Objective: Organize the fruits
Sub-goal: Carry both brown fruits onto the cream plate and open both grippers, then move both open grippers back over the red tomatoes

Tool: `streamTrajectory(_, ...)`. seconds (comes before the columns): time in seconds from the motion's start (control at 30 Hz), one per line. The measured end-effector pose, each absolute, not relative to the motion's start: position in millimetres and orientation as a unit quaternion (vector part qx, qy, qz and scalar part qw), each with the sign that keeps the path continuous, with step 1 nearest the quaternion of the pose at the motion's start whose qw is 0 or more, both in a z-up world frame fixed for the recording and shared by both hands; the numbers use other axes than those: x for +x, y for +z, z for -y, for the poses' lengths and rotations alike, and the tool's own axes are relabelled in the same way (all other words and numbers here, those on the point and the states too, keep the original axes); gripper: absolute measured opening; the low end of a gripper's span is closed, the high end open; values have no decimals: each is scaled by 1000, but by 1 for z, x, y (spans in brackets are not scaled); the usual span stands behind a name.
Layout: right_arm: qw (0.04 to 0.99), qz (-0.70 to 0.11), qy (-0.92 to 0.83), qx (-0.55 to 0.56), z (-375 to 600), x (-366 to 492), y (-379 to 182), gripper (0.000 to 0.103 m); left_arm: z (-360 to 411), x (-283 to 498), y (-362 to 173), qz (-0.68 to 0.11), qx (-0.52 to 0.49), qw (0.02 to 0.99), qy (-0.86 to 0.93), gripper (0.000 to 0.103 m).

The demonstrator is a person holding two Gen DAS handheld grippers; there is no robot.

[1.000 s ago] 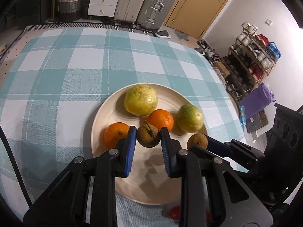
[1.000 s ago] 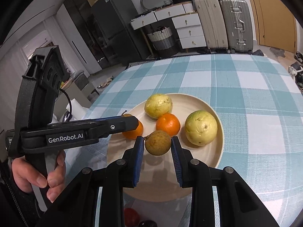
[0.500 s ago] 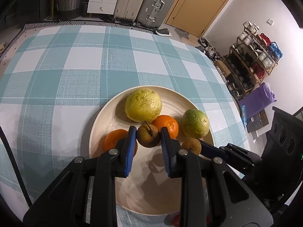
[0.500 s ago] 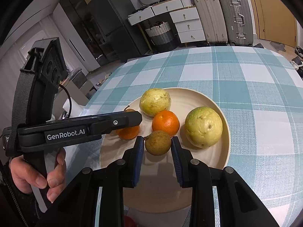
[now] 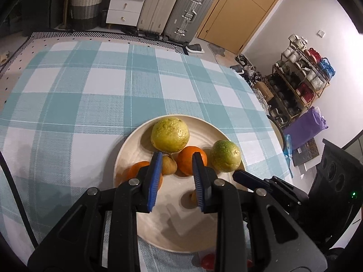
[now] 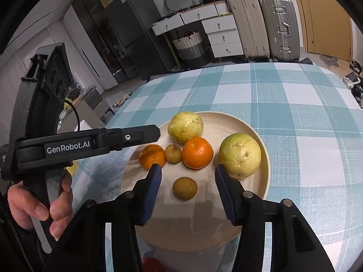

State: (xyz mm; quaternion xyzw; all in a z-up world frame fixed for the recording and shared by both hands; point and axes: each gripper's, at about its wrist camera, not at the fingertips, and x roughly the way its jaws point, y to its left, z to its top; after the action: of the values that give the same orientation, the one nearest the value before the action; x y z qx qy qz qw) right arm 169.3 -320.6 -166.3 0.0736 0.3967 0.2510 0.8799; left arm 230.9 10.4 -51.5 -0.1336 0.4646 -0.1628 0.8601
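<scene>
While both grippers' fingers (image 6: 154,188) gape empty, brown fruit (image 6: 185,188) sits loose, clear of the plate (image 6: 261,188) rim.

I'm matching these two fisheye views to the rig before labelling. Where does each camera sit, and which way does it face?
Left wrist: on the left gripper, looking along its open jaws at the plate of fruit; the right gripper shows at right.
Right wrist: on the right gripper, jaws open around a small brown fruit; the left hand shows.
Shared: the plate, the fruit, the checked tablecloth.
</scene>
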Motion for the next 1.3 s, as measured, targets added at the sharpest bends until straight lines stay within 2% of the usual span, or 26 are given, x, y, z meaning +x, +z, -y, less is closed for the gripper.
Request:
streamTrajectory(0.73,894,-371,239,74,337,114,-138,52,-13,129,-36,-448,-104,876,-145,23)
streamTrajectory(0.8,897,-368,234,73,339,109,-136,54,-9,118,-36,-448,-97,877,-145,23)
streamTrajectory(0.97,904,-355,226,76,347,91,-132,68,-1,95,-39,-447,-88,878,-144,24)
streamTrajectory(1.07,906,-352,222,72,351,80,-132,69,2,83,-40,-448,-87,878,-144,26)
streamTrajectory(1.23,908,-351,216,72,359,63,-133,69,3,64,-41,-443,-85,882,-137,48)
streamTrajectory(1.3,910,-349,213,73,362,57,-133,73,3,58,-42,-444,-84,882,-135,51)
